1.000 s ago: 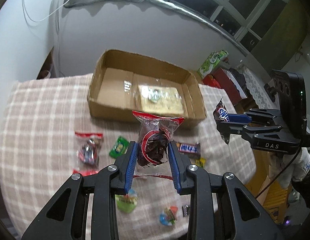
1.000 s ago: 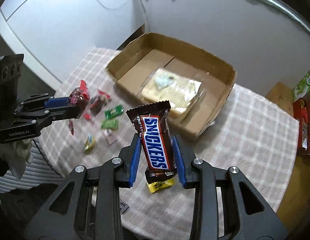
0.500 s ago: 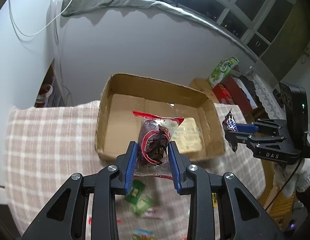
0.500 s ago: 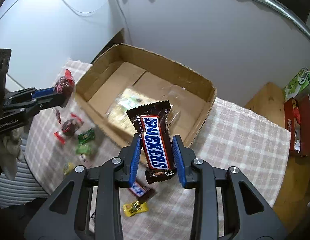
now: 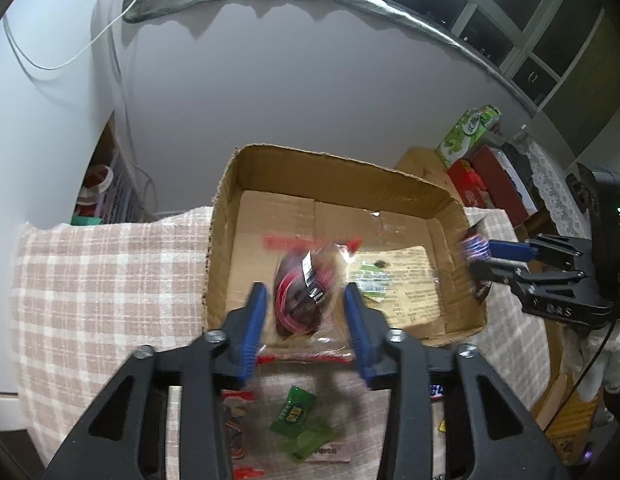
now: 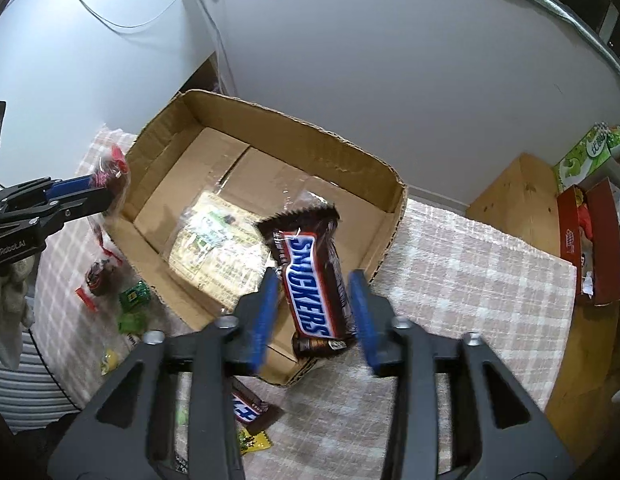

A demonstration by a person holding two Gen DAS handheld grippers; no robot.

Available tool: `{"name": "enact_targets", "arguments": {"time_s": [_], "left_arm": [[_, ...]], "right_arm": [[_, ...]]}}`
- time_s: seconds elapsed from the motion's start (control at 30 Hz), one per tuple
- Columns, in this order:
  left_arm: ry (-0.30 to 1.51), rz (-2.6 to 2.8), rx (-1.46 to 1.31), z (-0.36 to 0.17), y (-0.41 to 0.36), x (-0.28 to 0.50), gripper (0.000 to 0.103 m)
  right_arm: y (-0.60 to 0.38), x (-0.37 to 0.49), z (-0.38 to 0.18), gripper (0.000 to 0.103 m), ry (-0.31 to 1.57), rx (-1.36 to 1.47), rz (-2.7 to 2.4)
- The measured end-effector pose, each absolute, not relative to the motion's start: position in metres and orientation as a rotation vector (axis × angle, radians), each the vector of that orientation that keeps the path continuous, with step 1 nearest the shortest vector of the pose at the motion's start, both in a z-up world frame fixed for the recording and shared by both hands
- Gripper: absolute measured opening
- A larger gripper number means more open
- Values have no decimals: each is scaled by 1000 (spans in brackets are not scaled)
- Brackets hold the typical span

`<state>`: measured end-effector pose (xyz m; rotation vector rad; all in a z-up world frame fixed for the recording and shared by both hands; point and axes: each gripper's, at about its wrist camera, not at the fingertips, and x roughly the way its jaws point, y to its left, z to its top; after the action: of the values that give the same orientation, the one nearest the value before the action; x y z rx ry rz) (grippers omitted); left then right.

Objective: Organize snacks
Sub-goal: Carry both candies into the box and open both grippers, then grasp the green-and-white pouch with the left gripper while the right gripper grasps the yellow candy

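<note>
An open cardboard box (image 5: 246,184) (image 6: 350,160) sits on the checked tablecloth with a flat clear-wrapped packet (image 5: 406,276) (image 6: 214,248) inside. My left gripper (image 5: 306,320) has its fingers spread over the box's near wall; a red-trimmed clear bag of dark snack (image 5: 306,284) is loose between them, blurred. My right gripper (image 6: 316,316) has also spread at the box's near corner; a Snickers bar (image 6: 310,280) sits tilted between its fingers, touching neither clearly. Each gripper shows in the other view (image 6: 90,192) (image 5: 482,256).
Loose snacks lie on the cloth in front of the box: green candies (image 5: 298,416) (image 6: 134,296), a second Snickers (image 6: 250,408), a yellow candy (image 6: 254,440), red-wrapped sweets (image 6: 98,272). Boxes and a wooden stand (image 6: 518,188) are at the right. A wall is behind.
Both grippers moved forward over the box and opened. The bag and the Snickers bar, gripped before, are now loose between the fingers and slipping.
</note>
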<state>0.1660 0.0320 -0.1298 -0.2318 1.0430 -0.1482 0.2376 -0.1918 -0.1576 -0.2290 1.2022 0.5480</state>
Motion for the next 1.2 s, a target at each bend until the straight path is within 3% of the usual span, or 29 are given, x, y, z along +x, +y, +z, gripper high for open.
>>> {"name": "enact_targets", "arguments": {"time_s": [0.07,0.8,1.2], "left_arm": [[1038,-145,-240,-128,34,165,41],[1019,-136,-287,-117,45,110,41],[1116,-110,-362,-152,51,39,41]], "right_arm": [[-192,236,-154,62,1185,-225,550],[-209,178,-139,62,1179,-196,568],[-236,113,-188,63,1363,-83,492]]}}
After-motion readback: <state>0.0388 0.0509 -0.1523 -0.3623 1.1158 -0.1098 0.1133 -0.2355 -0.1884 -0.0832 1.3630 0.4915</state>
